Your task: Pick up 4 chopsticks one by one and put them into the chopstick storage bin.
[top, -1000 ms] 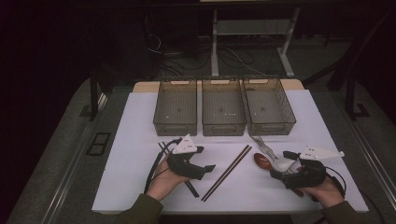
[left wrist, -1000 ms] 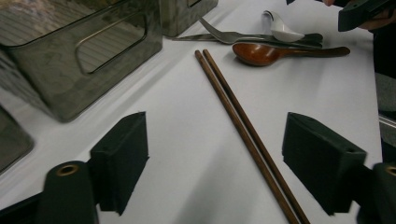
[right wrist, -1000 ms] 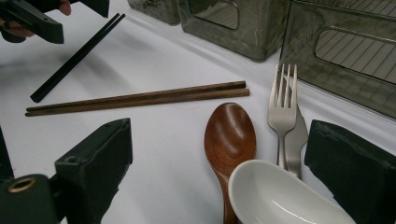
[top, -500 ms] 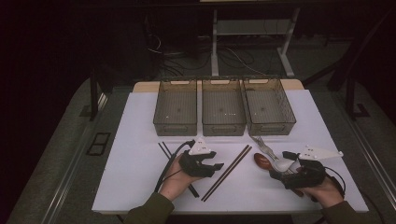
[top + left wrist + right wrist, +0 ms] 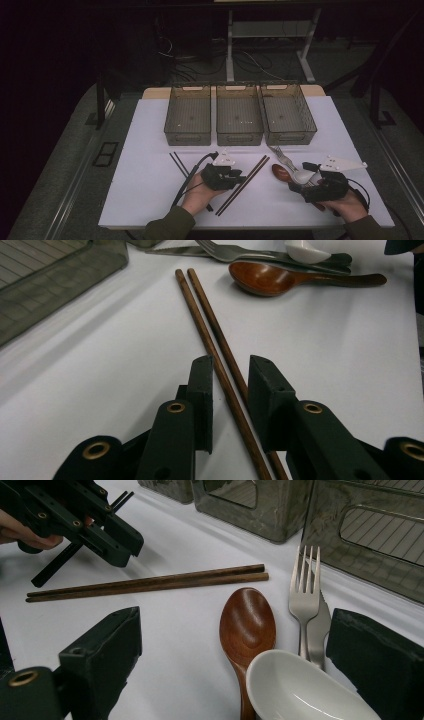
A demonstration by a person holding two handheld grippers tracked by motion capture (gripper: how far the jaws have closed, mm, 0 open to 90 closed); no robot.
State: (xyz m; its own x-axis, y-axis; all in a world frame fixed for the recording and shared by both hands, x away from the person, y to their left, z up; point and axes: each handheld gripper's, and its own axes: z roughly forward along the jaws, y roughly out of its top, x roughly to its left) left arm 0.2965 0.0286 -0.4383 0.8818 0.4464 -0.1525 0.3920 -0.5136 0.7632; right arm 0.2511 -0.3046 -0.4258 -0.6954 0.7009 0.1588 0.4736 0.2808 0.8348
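Observation:
A pair of brown wooden chopsticks (image 5: 248,179) lies slanted at mid-table. My left gripper (image 5: 240,177) is open and low over them. In the left gripper view the brown chopsticks (image 5: 210,325) run between its two jaws (image 5: 230,372), which do not press on them. My right gripper (image 5: 298,182) stands wide open at the right. Its jaws (image 5: 235,640) flank a wooden spoon (image 5: 247,625) and a white ceramic spoon (image 5: 300,690). A steel fork (image 5: 303,590) lies just beside them, over a knife.
Three grey mesh bins (image 5: 187,136) (image 5: 239,136) (image 5: 290,135) stand in a row at the back of the white mat. A pair of black chopsticks (image 5: 177,162) lies crossed under my left hand.
My left gripper has slid to the right, from over the black chopsticks onto the brown pair. The right gripper has stayed put.

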